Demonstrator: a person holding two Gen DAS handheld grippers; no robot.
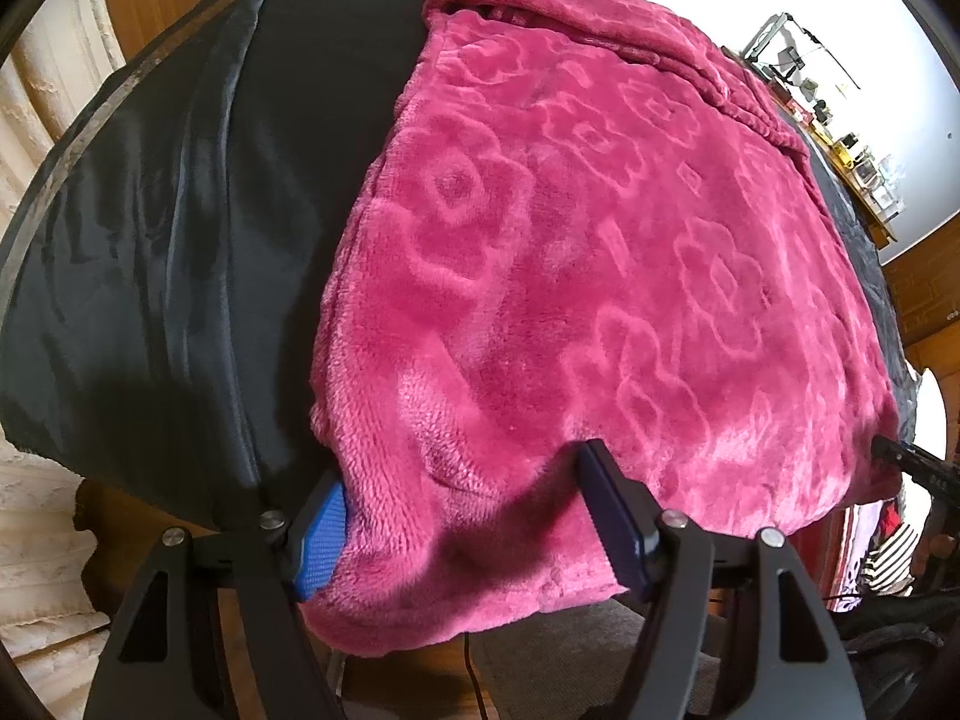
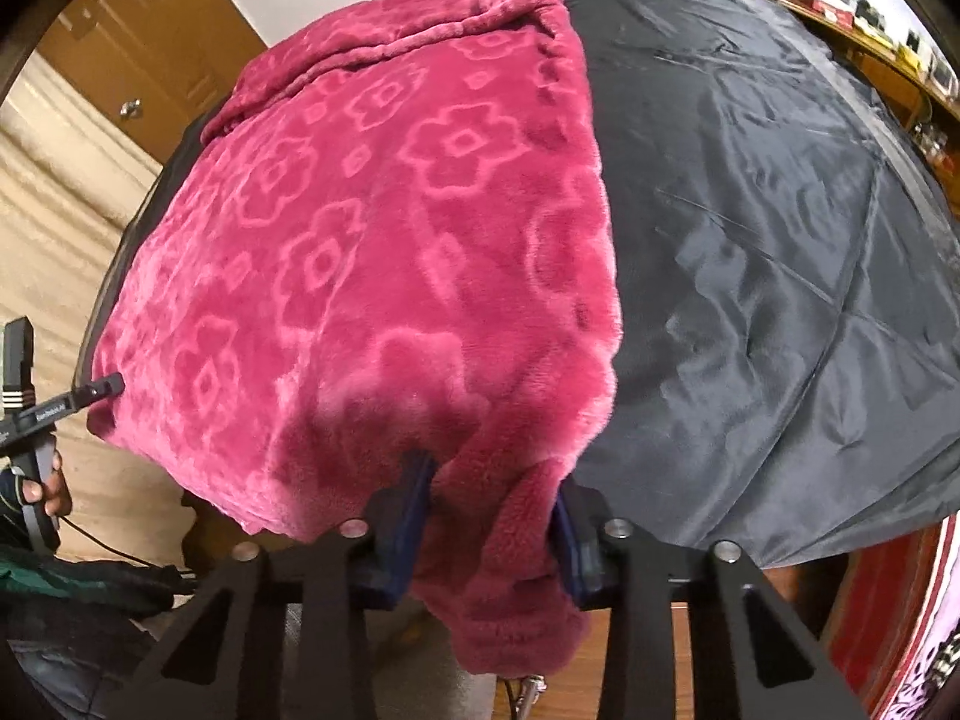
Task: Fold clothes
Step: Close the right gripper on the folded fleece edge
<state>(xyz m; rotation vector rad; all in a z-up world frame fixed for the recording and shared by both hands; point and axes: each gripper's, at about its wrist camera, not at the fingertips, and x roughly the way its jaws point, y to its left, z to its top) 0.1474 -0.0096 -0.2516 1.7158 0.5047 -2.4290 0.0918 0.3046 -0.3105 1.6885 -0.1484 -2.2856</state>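
Note:
A pink fleece garment (image 1: 600, 252) embossed with flowers lies spread on a table under a black cloth (image 1: 180, 276). Its near hem hangs over the table's front edge. My left gripper (image 1: 468, 516) stands open at the hem's left corner, its blue pads (image 1: 321, 546) wide apart with the fleece lying between them. In the right wrist view the same garment (image 2: 360, 228) fills the left half. My right gripper (image 2: 489, 516) is shut on a bunched fold of the hem's right corner. Each view shows the other gripper's tip at the far corner: the left gripper (image 2: 102, 389) and the right gripper (image 1: 894, 453).
Black cloth (image 2: 780, 240) covers the table to the garment's right. A hand (image 2: 42, 486) holds the left gripper's handle. A shelf of small items (image 1: 852, 150) stands along the wall. Wooden cabinets (image 2: 150, 42) and a cream curtain (image 1: 48, 138) stand behind. Patterned fabric (image 1: 864, 546) lies low on the right.

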